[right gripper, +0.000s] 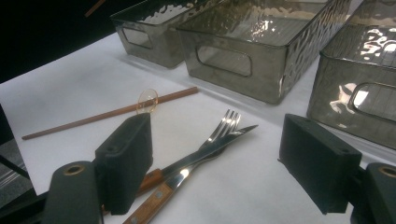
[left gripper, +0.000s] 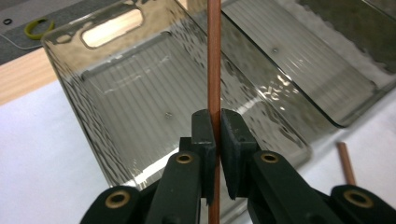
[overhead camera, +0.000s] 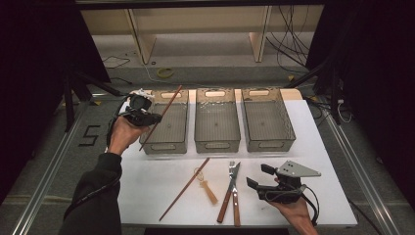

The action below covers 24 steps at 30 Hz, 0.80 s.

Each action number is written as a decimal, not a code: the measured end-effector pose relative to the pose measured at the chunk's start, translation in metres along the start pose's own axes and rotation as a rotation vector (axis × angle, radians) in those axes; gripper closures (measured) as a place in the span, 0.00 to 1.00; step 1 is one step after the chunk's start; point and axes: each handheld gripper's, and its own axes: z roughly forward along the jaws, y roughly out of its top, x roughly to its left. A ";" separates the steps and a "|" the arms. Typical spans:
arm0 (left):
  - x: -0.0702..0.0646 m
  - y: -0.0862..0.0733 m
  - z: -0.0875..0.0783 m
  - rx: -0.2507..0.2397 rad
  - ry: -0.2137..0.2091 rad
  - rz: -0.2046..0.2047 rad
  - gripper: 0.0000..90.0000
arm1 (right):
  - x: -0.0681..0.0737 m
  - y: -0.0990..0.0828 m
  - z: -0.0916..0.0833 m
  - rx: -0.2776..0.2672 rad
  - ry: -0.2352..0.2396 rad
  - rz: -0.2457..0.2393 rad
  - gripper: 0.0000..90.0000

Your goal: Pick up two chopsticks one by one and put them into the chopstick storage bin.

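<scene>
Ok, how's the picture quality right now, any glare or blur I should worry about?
High view: the white table is evenly lit and the surroundings are dark. Left gripper view: the chopstick in the left gripper is sharp, with glare on the bin behind it. Right gripper view: bright reflections on the bins, and the right gripper close to the lens looks soft.

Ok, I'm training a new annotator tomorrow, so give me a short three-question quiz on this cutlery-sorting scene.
1. True or false: the left tongs are shut on a chopstick.
2. Which bin does that chopstick hang over: A left bin, B middle bin, C right bin?
3. Fill in: beside the fork on the table lies a wooden-handled ____.

Key: 1 true; 2 A; 3 knife. The right tongs stand open above the cutlery.
</scene>
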 end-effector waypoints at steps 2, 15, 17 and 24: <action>0.003 0.004 0.002 -0.012 0.005 -0.008 0.93 | 0.000 0.000 0.000 0.001 0.003 0.003 0.29; 0.022 0.019 0.021 -0.056 0.041 -0.048 0.93 | -0.001 0.000 0.000 -0.003 0.005 0.001 0.29; 0.023 0.017 0.025 -0.057 0.042 -0.055 0.93 | -0.001 0.000 0.000 -0.004 0.008 0.001 0.29; 0.028 0.006 0.036 -0.059 0.044 -0.078 0.93 | 0.000 0.000 0.000 -0.001 0.008 0.001 0.29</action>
